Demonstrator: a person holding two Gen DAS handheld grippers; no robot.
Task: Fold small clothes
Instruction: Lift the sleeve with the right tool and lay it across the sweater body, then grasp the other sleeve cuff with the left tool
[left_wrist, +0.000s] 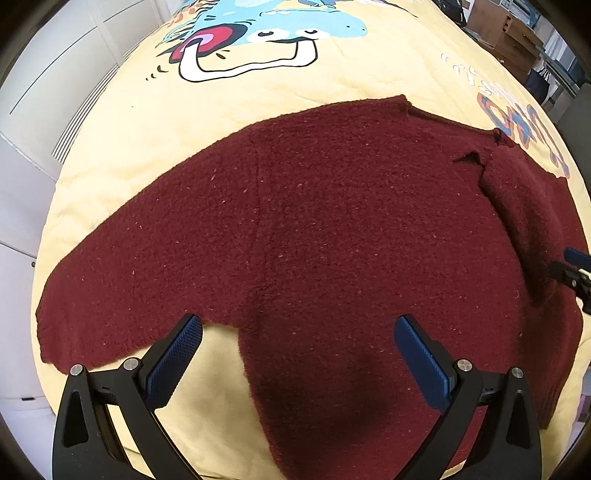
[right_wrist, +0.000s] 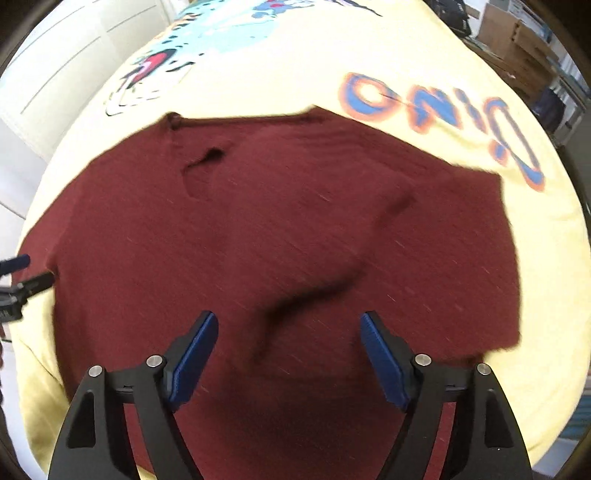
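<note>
Hovering over maroon sweater (left_wrist: 314, 229) spread on yellow bed cover (left_wrist: 295, 88), both hand-held grippers, left (left_wrist: 298, 350) & right (right_wrist: 288, 350), spread, nothing pinched. Pinch sleeve edge only, fold inward w/o dragging body.

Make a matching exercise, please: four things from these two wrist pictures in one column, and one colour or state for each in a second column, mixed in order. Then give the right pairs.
Things:
1. sweater
2. bedspread
3. left gripper
4. gripper pads

Colours or states:
A. blue, ridged surface
B. pale yellow with a cartoon print
C. dark red, spread flat
D. open, nothing pinched

Right pairs: 1-C, 2-B, 3-D, 4-A.

The right gripper also stands open above the sweater.
</note>
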